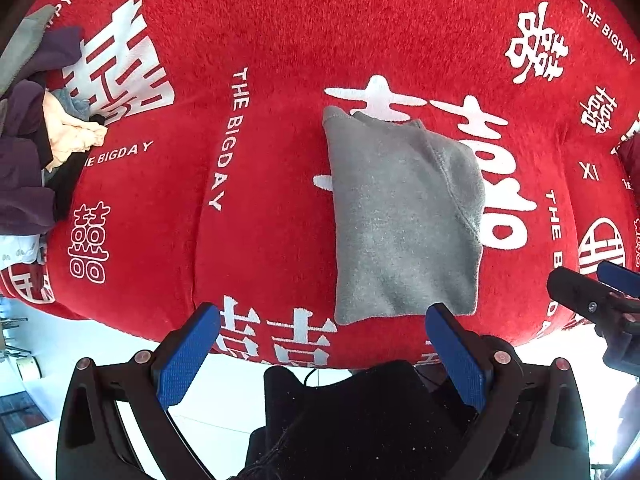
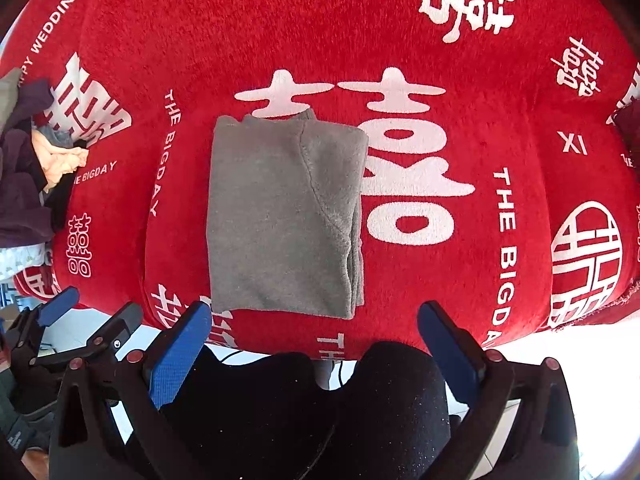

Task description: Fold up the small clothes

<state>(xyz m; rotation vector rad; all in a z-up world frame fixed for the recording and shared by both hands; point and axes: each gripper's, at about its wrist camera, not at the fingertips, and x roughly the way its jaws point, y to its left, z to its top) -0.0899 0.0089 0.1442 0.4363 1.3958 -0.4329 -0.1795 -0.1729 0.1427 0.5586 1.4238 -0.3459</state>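
Grey fleece garment [image 2: 280, 216]: matt, nubbly cloth with a stitched seam. Red blanket [image 2: 280, 32] beneath: plush, fuzzy pile, white woven lettering. Left tongs [image 1: 322, 340] and right tongs [image 2: 314, 338]: dimpled blue rubbery pads [image 2: 180, 356] on matt black plastic. At nine o'clock, crumpled soft clothes pile [image 1: 36, 136].

One folded grey garment [image 2: 284, 216]; two grippers [image 1: 320, 332] [image 2: 314, 330]

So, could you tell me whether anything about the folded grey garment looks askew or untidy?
Slightly. The grey garment lies folded on the red cover, but its far edge is uneven, with layers stepped, and layers peek out along its right side. Both grippers are open and clear of it.
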